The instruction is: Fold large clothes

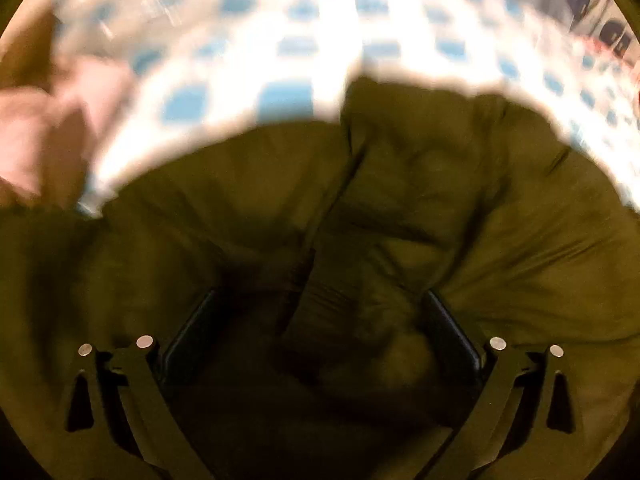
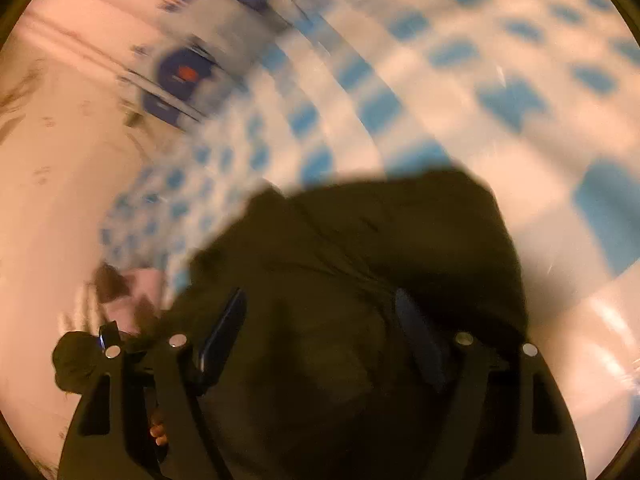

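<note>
Fingers straddle a rumpled, creased olive-green garment.

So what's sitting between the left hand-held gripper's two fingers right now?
Rumpled olive-green garment fabric fills the gap between the open left hand-held gripper fingers, seen in the left wrist view.

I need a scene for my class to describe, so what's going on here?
A person holding a gripper in each hand is folding an olive-green garment on a blue-and-white checked cloth. The left gripper and right gripper both hang open over the bunched fabric, gripping nothing. Everything is blurred.
</note>
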`<action>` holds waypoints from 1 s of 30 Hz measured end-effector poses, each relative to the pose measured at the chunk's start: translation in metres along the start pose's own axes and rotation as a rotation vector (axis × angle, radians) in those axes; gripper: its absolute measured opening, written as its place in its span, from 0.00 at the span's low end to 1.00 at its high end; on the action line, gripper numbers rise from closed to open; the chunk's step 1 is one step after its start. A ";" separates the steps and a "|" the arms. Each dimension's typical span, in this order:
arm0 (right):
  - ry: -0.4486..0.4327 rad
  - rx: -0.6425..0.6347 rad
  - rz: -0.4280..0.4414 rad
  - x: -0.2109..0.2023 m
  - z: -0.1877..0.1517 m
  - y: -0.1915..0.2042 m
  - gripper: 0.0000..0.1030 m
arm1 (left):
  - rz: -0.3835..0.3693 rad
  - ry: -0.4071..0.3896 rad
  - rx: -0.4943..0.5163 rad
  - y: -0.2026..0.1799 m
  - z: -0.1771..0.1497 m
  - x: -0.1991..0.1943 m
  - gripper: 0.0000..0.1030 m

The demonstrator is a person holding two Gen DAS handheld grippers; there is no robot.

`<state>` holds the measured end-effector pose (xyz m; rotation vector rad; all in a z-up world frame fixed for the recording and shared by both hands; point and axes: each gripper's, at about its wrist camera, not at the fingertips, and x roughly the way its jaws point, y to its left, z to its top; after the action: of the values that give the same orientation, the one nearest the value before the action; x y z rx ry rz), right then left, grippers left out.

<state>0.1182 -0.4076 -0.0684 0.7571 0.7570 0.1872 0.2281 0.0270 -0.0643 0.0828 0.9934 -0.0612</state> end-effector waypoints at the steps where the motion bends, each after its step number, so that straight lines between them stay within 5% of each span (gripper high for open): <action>1: -0.063 -0.040 -0.006 -0.015 0.004 0.010 0.73 | -0.003 -0.051 -0.007 -0.001 0.003 -0.015 0.94; 3: -0.125 -0.071 -0.055 -0.030 0.011 0.016 0.76 | -0.061 -0.161 -0.002 -0.011 0.012 -0.044 0.94; 6: -0.057 -0.039 -0.149 -0.009 0.014 0.005 0.76 | -0.068 -0.174 0.048 -0.035 0.027 -0.033 0.94; 9: 0.084 -0.144 -0.372 0.036 0.000 -0.017 0.76 | 0.064 -0.112 0.084 -0.038 0.021 0.012 0.94; 10: 0.105 -0.157 -0.387 0.045 -0.002 -0.022 0.76 | 0.087 -0.069 0.096 -0.038 0.016 0.032 0.94; 11: 0.103 -0.161 -0.392 0.045 -0.003 -0.024 0.76 | 0.013 0.021 0.063 -0.028 0.005 0.057 0.94; 14: 0.062 -0.233 -0.433 0.029 -0.002 0.000 0.76 | 0.033 0.007 0.039 -0.022 -0.005 0.054 0.94; 18: -0.057 -0.370 -0.364 0.006 -0.008 0.049 0.78 | 0.110 -0.156 0.105 -0.034 -0.015 0.010 0.94; 21: -0.028 -0.450 -0.377 0.026 -0.014 0.071 0.80 | 0.146 -0.245 0.127 -0.037 -0.025 -0.010 0.94; 25: 0.112 -0.475 -0.497 0.074 -0.028 0.045 0.92 | 0.047 -0.053 0.149 -0.032 -0.033 0.034 0.94; 30: 0.161 -0.364 -0.462 0.056 -0.010 0.024 0.92 | 0.021 -0.024 0.126 -0.024 -0.029 0.038 0.94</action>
<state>0.1547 -0.3614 -0.0879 0.2117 0.9977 -0.0344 0.2221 0.0050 -0.1130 0.2070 0.9636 -0.1053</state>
